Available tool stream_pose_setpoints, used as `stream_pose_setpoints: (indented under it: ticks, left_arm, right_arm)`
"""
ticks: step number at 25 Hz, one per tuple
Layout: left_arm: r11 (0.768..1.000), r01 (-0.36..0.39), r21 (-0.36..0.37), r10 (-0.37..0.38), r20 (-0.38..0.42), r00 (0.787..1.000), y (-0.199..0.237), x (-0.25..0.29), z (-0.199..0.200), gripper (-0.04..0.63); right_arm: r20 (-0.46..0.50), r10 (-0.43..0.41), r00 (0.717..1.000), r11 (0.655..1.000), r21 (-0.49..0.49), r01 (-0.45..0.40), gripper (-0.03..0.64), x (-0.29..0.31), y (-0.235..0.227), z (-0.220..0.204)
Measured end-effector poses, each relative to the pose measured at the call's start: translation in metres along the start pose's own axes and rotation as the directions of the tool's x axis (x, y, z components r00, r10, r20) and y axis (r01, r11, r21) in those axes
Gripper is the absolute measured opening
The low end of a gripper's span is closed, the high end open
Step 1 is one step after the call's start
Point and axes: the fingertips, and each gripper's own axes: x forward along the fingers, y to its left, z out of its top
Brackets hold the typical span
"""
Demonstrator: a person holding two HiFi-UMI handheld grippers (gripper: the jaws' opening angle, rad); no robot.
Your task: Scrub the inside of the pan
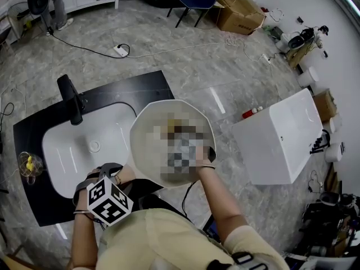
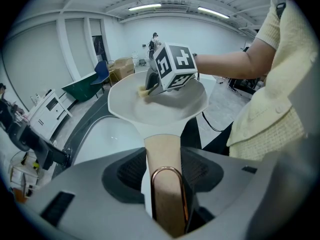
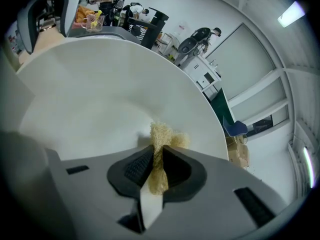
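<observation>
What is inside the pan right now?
The right tool holds a yellow scrubber against the white inner wall of the pan. Nothing else shows; the part under the tool is covered.

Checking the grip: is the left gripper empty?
No, the left gripper is shut on the wooden handle of the pan.
</observation>
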Motion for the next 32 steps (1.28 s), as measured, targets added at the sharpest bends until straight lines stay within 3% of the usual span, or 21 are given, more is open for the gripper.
stream_pose_setpoints:
  ticks: [8,17,23,32]
  left_arm:
    - [1.0,-0.005,0.002,0.005,0.0,1.0,0.0,0.001,0.001,0.213]
    - [1.0,-0.012,0.008,0.012,0.005,1.0,-0.001,0.0,0.002,0.213]
    - [1.0,-0.011,0.011,0.011,0.008,1.0,-0.001,0.001,0.001,0.215]
    - [1.0,-0.007,0.014,0.007,0.008,1.0,0.0,0.002,0.0,0.215]
  right_arm:
    - [-0.044,0.108,0.993,0.981,0.169,-0.099,0.064,-0.002,0.006,-0.017]
    - [-0.114,0.095,0.989,0.977,0.203,-0.071,0.064,0.008,0.007,-0.026]
    - [-0.039,0.118,0.992,0.98,0.165,-0.11,0.064,0.011,0.013,-0.002]
    - [0.06,0.195,0.979,0.981,-0.007,-0.195,0.064,0.007,0.036,0.029]
